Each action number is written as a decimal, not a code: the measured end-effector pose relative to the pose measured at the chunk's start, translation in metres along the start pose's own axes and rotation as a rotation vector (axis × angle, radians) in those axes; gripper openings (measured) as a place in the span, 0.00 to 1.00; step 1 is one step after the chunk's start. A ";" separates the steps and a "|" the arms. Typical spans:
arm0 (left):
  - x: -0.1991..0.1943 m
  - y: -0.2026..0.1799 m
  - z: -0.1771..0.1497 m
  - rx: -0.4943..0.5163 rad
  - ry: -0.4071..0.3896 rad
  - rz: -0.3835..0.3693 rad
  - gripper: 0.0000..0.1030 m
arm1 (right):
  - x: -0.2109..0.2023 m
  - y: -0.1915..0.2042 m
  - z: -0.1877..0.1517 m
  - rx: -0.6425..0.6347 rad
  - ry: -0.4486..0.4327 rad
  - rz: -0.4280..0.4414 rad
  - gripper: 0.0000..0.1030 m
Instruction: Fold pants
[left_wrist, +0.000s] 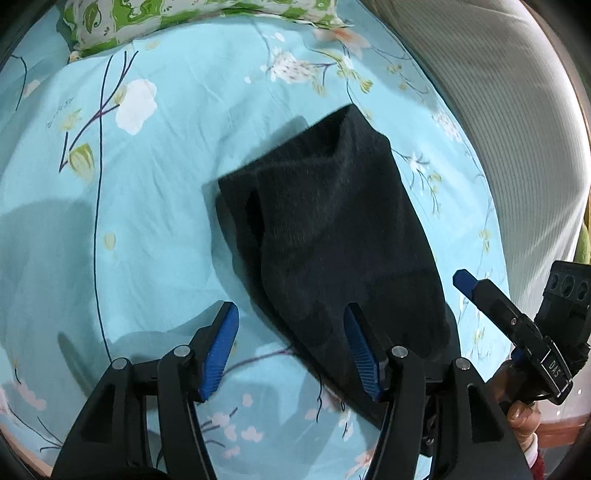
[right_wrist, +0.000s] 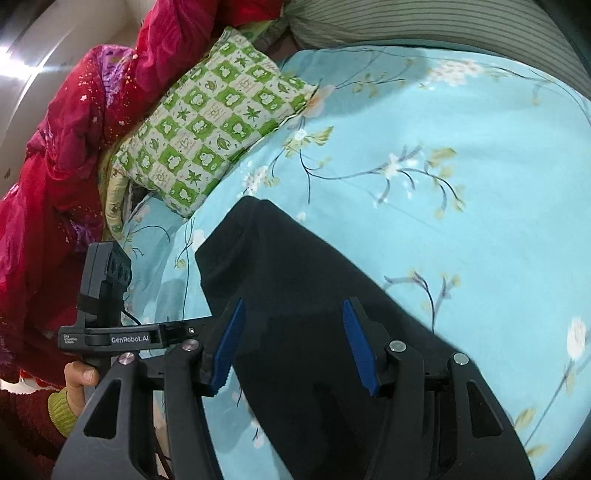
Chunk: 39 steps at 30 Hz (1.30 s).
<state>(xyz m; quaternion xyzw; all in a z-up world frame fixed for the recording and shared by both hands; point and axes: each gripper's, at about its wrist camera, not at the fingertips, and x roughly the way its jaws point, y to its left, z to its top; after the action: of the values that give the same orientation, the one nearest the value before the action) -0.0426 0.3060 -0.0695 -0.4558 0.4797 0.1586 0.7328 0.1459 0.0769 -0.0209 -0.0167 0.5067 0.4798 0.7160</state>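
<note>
Dark pants (left_wrist: 332, 221) lie folded in a long slab on the light blue floral sheet (left_wrist: 147, 221). My left gripper (left_wrist: 291, 350) hovers open over their near left edge, with its right finger (left_wrist: 360, 350) above the cloth and its left finger (left_wrist: 221, 347) above bare sheet. No cloth is pinched. In the right wrist view the pants (right_wrist: 295, 273) run from the centre towards the bottom. My right gripper (right_wrist: 293, 347) stands open just above them, both blue pads clear of the fabric. One blue finger (left_wrist: 467, 282) of the right gripper shows past the pants' right side.
A green and white checked pillow (right_wrist: 210, 129) lies at the head of the bed, beside a red quilt (right_wrist: 55, 166). Striped grey bedding (left_wrist: 517, 129) runs along the far side. A hand (right_wrist: 79, 374) grips the left tool's handle.
</note>
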 end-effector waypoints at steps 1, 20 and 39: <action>0.001 0.000 0.001 -0.004 -0.004 0.000 0.59 | 0.003 0.001 0.003 -0.007 0.005 0.002 0.55; 0.014 0.001 0.026 -0.072 -0.100 0.013 0.64 | 0.088 0.018 0.060 -0.257 0.186 -0.017 0.55; -0.025 -0.037 0.015 0.069 -0.184 -0.007 0.21 | 0.066 0.037 0.061 -0.320 0.162 0.091 0.22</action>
<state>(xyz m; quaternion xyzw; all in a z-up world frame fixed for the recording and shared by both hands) -0.0219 0.3042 -0.0273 -0.4153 0.4142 0.1807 0.7895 0.1652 0.1725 -0.0232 -0.1459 0.4800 0.5835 0.6386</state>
